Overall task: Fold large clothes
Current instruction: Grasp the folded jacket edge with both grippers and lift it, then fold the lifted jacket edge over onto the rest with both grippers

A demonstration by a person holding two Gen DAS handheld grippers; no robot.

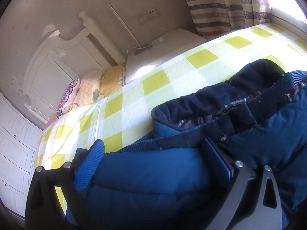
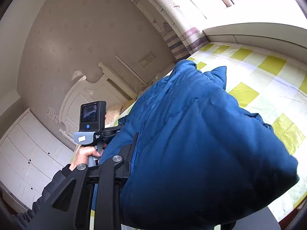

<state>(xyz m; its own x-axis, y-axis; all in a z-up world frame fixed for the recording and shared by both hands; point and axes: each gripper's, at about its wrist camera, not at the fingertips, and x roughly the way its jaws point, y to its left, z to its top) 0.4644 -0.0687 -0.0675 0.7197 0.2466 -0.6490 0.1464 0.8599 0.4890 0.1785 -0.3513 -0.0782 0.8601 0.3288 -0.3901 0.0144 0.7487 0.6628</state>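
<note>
A blue padded jacket [image 1: 153, 176] with a dark fleece collar [image 1: 220, 99] lies on the yellow-and-white checked bed [image 1: 134, 88]. My left gripper [image 1: 153, 157] is spread wide, with a thick fold of the jacket bulging between its blue fingers [image 1: 90, 164]. In the right wrist view the jacket [image 2: 201, 143] is lifted and draped over my right gripper, hiding its right finger and its tips. The left finger [image 2: 132, 153] presses against the cloth. The other hand-held gripper unit [image 2: 92, 122] shows behind it.
Pillows [image 1: 86, 90] lie at the white headboard [image 1: 57, 61]. A white nightstand [image 1: 163, 46] with a cable stands beside the bed. Striped curtains [image 1: 226, 5] hang by the window ledge [image 2: 249, 32]. White cabinets [image 2: 28, 153] stand at the left.
</note>
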